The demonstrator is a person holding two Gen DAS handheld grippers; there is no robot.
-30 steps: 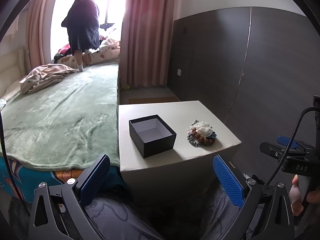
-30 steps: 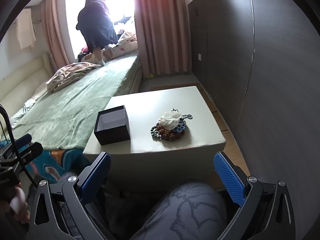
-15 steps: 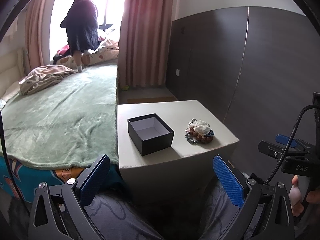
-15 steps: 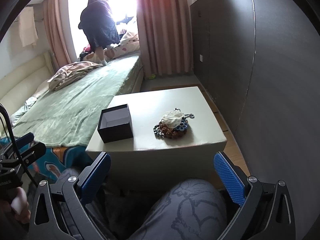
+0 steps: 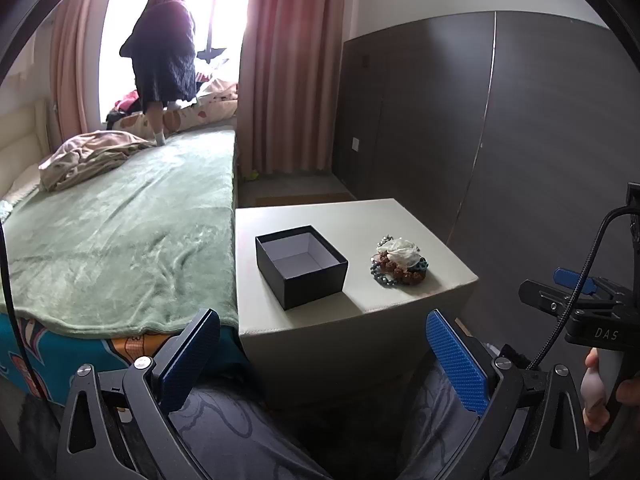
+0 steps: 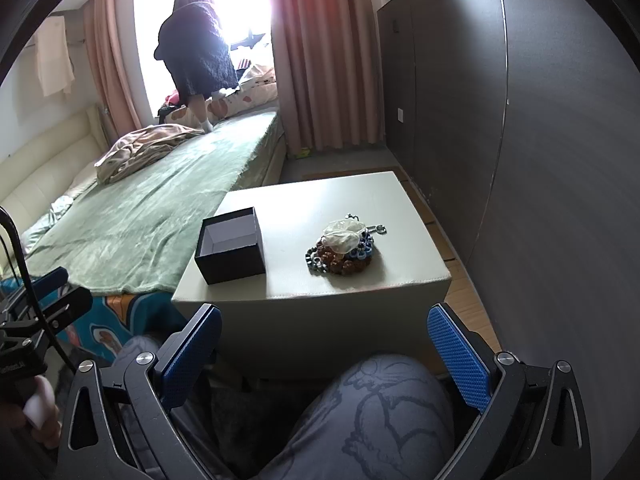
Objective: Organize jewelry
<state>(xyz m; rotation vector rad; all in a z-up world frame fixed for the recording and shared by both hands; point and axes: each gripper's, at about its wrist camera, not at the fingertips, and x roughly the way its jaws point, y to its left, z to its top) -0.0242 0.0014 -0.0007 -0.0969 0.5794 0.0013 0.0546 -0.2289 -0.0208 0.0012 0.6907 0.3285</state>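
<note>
Resting on the pale counter (image 5: pixel 400 216), an open black box (image 5: pixel 301 266) with a white interior holds nothing visible inside. Just to its right, apart from it, lies the jewelry pile (image 5: pixel 400 261): brown bead bracelets, blue and grey beads, and a crumpled white piece on top. In the right wrist view the same box (image 6: pixel 231 245) sits toward the counter's near left corner and the jewelry pile (image 6: pixel 343 247) toward the near right, with a small metal clasp showing at its far edge.

Left gripper (image 5: pixel 322 360) hangs low in front of the counter, its blue-padded fingers (image 5: pixel 456 364) spread wide and holding nothing. Right gripper (image 6: pixel 324 356) is likewise below the counter's front edge, fingers (image 6: pixel 458 360) spread wide, empty. Both are well apart from the box and the jewelry. A knee in grey patterned trousers (image 6: pixel 372 412) shows between the right gripper's fingers.

A bed with a green blanket (image 5: pixel 120 232) adjoins the counter on the left. A person in dark clothing (image 5: pixel 164 56) stands at the bright window beside pink curtains (image 5: pixel 292 68). A dark wardrobe (image 5: pixel 480 128) lines the right side.
</note>
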